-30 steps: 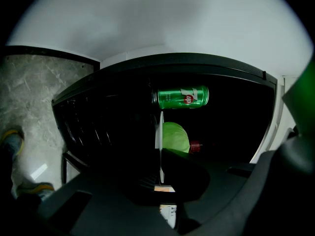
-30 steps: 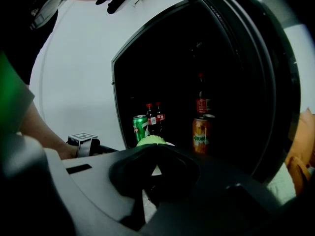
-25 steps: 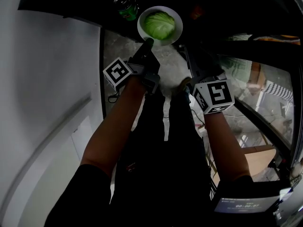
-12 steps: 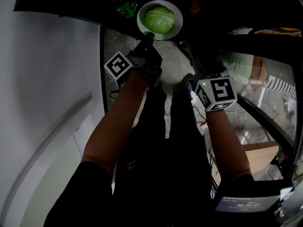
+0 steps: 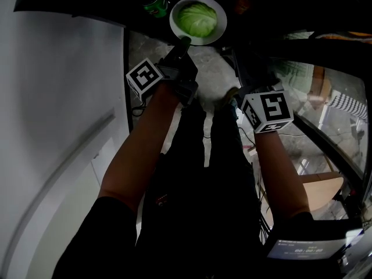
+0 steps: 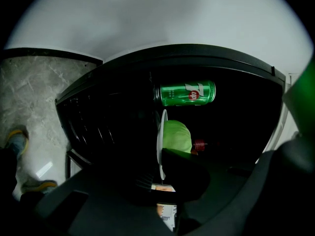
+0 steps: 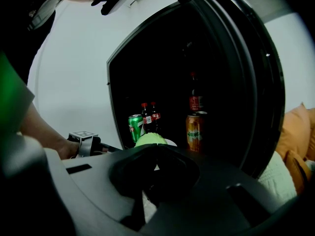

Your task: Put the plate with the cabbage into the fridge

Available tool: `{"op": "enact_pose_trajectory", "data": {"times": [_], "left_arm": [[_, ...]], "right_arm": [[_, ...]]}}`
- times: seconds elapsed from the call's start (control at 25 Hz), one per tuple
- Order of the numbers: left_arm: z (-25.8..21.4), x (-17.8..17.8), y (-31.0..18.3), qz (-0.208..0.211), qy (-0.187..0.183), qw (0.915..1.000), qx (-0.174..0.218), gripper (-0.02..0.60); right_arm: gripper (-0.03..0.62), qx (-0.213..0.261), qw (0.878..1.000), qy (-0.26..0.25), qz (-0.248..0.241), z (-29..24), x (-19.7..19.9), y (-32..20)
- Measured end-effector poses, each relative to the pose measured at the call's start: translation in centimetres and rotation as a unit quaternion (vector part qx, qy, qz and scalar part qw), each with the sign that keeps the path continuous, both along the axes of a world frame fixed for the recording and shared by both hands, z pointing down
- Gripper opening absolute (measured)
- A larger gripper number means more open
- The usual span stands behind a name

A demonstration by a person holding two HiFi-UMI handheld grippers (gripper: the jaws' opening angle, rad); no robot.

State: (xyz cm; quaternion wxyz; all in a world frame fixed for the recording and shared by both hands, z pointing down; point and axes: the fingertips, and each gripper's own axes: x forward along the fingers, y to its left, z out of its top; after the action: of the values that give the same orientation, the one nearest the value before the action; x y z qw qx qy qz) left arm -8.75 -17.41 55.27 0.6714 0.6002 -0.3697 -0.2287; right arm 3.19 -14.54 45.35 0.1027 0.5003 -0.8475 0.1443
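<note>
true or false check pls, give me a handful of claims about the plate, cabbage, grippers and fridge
1. The left gripper is clamped on the rim of the plate. True.
2. The cabbage lies on the floor. False: it sits on the plate.
3. The fridge is closed. False: its door is open, with the inside in view.
4. A green can stands close beside the plate. True.
5. The right gripper also grips the plate. False: its jaws are together on nothing, short of the plate.
6. An orange can stands inside the fridge. True.
</note>
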Motion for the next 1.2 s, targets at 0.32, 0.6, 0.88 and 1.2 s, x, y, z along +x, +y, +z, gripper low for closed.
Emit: {"op": "enact_pose_trajectory", "data": {"times": [0.32, 0.6, 0.88, 1.2], "left_arm": [[-0.5, -0.5, 0.7, 0.02, -0.014, 0.9995, 0.021, 0.029], [-1.6, -1.3, 1.8, 0.09, -0.182, 0.9741, 0.1, 0.029], [-3.2, -1.5, 1.8, 0.179, -0.492, 0.8051, 0.278, 0.026], [-2.0, 0.2, 2.0, 0.209, -0.539, 0.7513, 0.319, 0.005]], "right_arm": [[0.006, -0.001, 1.0, 0.004, -0.004, 0.4, -0.2, 0.2], [0.006, -0.003, 1.0, 0.004, -0.005, 0.5, -0.6, 0.7], [0.006, -0.005, 1.0, 0.008, -0.004, 0.9, -0.6, 1.3], [0.006, -0.008, 1.0, 0.006, -0.003, 1.3, -0.6, 1.8]]}}
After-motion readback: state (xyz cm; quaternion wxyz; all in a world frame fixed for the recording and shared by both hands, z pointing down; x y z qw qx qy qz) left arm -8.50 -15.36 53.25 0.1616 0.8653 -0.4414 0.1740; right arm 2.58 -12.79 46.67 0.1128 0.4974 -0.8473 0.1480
